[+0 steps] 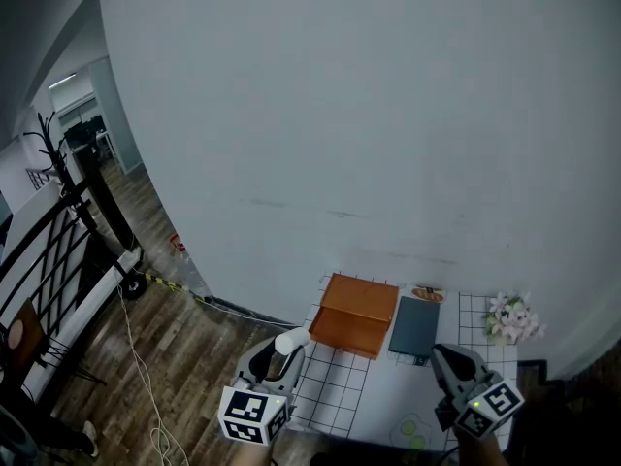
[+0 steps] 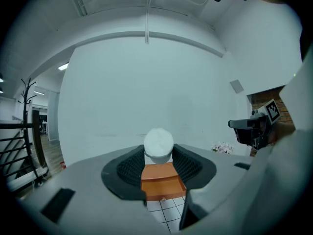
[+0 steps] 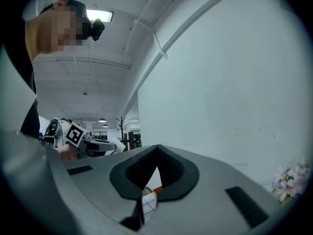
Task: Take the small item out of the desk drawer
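left tool (image 1: 287,349), nearly level, grips white item (image 2: 158,143); right tool (image 1: 444,357) closed.

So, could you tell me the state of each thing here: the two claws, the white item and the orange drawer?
left claw: shut on the white item.
white item: gripped between the left claw's tips, out of the drawer.
orange drawer: pulled open; nothing shows inside it.
right claw: shut, tips together, nothing in it.
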`<state>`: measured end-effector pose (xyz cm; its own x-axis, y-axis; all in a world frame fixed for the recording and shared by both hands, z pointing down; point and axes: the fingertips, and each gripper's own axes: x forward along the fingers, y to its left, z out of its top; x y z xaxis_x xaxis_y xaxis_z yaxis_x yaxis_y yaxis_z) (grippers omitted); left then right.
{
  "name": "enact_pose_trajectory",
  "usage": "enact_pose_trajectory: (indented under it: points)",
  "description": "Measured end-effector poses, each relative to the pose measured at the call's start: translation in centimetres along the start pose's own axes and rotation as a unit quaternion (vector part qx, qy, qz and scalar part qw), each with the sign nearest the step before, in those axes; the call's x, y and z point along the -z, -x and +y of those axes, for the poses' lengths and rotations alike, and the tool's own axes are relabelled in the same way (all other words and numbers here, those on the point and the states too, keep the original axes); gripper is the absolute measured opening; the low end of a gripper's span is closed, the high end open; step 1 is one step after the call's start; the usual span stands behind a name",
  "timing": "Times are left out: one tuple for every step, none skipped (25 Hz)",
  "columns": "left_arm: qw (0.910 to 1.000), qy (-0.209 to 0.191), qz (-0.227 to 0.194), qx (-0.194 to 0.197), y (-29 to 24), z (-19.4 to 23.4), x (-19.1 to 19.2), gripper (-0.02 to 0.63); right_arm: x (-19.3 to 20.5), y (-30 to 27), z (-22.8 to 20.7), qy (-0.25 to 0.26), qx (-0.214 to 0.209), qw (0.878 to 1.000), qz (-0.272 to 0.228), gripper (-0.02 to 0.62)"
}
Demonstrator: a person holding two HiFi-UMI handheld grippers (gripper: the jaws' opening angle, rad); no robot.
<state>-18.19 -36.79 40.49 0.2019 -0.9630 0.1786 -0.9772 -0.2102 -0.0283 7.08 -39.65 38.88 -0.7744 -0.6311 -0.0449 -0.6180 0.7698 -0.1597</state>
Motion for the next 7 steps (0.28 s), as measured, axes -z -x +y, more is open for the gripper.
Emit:
enact_pose_trajectory:
  points:
    - [1.0, 0.0, 0.0, 0.001, -0.01, -0.09, 0.03, 0.184, -0.03, 0.03, -0.01, 0.0, -0.001, 1.0, -0.001, 0.003]
    - [1.0, -0.001, 0.001, 0.001, -0.02, -0.16, 0.08, 0.184, -0.05, 0.07, -0.03, 0.001, -0.001, 1.0, -0.001, 0.003]
    - [1.0, -0.001, 0.001, 0.002, -0.03, -0.23, 0.12, 0.184, -0.05, 0.1, -0.06, 0.001, -0.002, 1.0, -0.001, 0.003]
    - [1.0, -0.001, 0.0, 0.002, -0.06, -0.3, 0.1, 0.184, -0.03, 0.13, -0.1, 0.001, -0.002, 1.0, -0.001, 0.003]
    - [1.0, -0.002, -0.001, 0.002, -0.09, -0.37, 0.04, 0.184, 0.0, 0.16, -0.15, 0.001, -0.002, 1.0, -0.001, 0.003]
    - [1.0, -0.002, -0.003, 0.002, -0.12, -0.46, -0.04, 0.184, 0.03, 0.19, -0.2, 0.001, -0.002, 1.0, 0.0, 0.003]
    - [1.0, -0.003, -0.005, 0.002, -0.16, -0.54, -0.12, 0.184, 0.06, 0.22, -0.25, 0.0, -0.002, 1.0, 0.0, 0.003]
